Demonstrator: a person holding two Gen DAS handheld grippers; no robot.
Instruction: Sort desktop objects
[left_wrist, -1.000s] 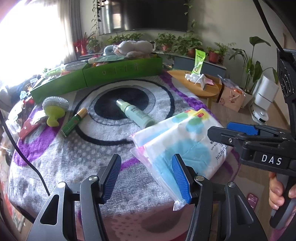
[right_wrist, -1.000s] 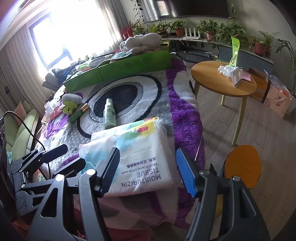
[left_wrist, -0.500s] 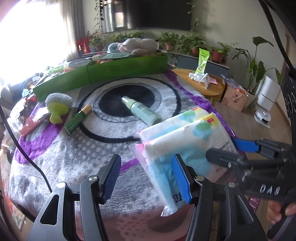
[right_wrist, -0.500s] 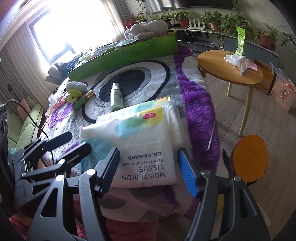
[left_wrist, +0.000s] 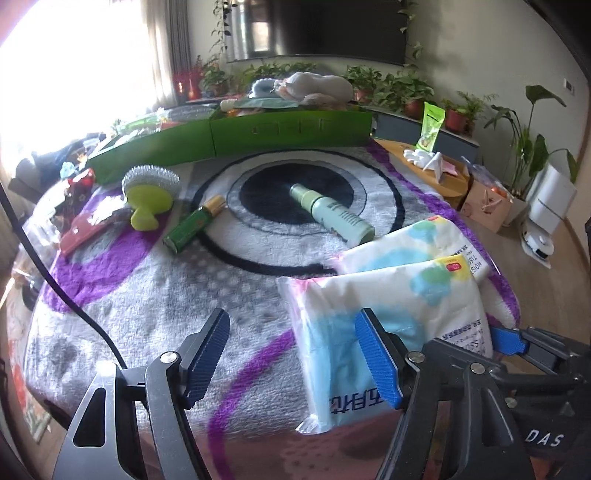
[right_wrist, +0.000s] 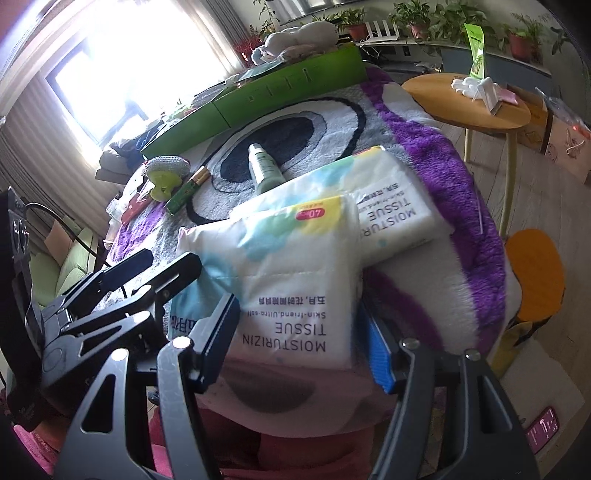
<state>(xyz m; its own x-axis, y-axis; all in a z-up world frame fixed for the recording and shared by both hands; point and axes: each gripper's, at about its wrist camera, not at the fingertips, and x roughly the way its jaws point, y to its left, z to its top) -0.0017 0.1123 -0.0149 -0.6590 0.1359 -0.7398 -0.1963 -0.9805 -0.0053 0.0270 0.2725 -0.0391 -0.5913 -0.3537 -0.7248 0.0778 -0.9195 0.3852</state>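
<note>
Two white tissue packs with blue and yellow print lie overlapped at the near edge of the rug-covered table, the near pack (right_wrist: 295, 277) resting on the far pack (right_wrist: 391, 199). My right gripper (right_wrist: 299, 343) is open and straddles the near pack's front end, its blue pads beside the pack's sides. My left gripper (left_wrist: 291, 358) is open and its jaws are opening. The near pack's (left_wrist: 369, 314) left corner lies between its fingers, unpressed. A pale green spray bottle (left_wrist: 332, 214) and a dark green bottle (left_wrist: 192, 229) lie farther back.
A yellow-green scrub brush (left_wrist: 149, 192) and a red packet (left_wrist: 85, 229) sit at the left. Green boxes (left_wrist: 288, 129) full of items line the far edge. Right of the table stand a round wooden side table (right_wrist: 480, 107) and an orange stool (right_wrist: 535, 273).
Both grippers have come closer to the tissue packs, which now fill more of each view. The right gripper's fingers now flank the near pack. The left fingers stand slightly wider.
</note>
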